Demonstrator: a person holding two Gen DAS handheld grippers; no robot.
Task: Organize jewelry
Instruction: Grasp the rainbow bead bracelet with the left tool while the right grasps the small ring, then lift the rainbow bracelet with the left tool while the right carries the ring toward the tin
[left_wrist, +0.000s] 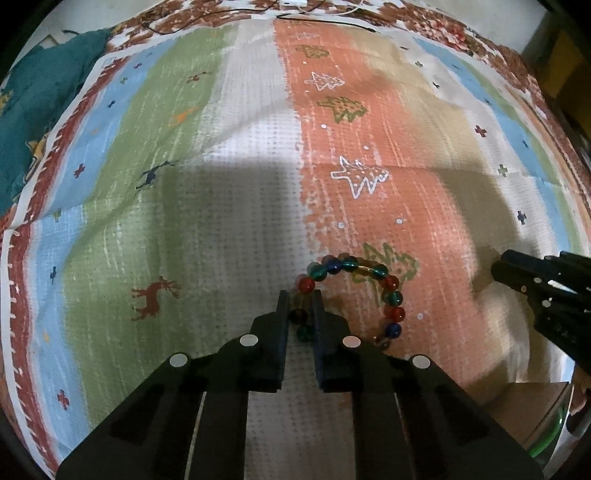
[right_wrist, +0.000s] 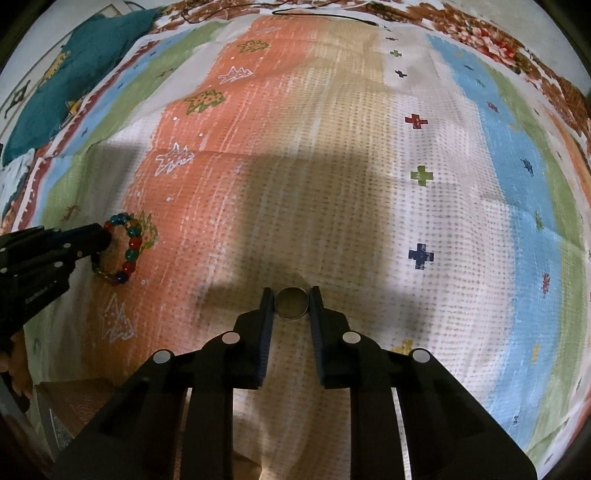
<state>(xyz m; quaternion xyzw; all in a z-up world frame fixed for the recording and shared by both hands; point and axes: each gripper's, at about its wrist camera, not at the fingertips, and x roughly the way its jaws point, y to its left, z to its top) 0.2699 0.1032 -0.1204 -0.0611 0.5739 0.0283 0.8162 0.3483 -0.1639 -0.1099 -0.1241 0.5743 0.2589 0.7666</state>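
My left gripper (left_wrist: 300, 295) sits nearest the lens, its black fingers clamped on the near arc of the bead bracelet (left_wrist: 391, 291), a couple of dark beads pinched between the pads. The rest of the loop curves off toward 1 o'clock over the orange band of the striped cloth (left_wrist: 221, 206), covering part of a green tree print. My right gripper (right_wrist: 291, 293) is pinched on a small metal ring (right_wrist: 291, 303), a pad touching each side of it, on the pale dotted band near the middle of the cloth. Nothing lies between either grip and the cloth around it.

At 10 o'clock from the bracelet a teal fabric (left_wrist: 40, 92) is bunched at the cloth's edge, and a thin black cable (left_wrist: 332, 20) runs along 12 o'clock. Only the left camera shows which beads are pinched; the right camera sees that gripper from the side at 9 o'clock, fingertips hiding the grip. The ring shows in the right view alone.
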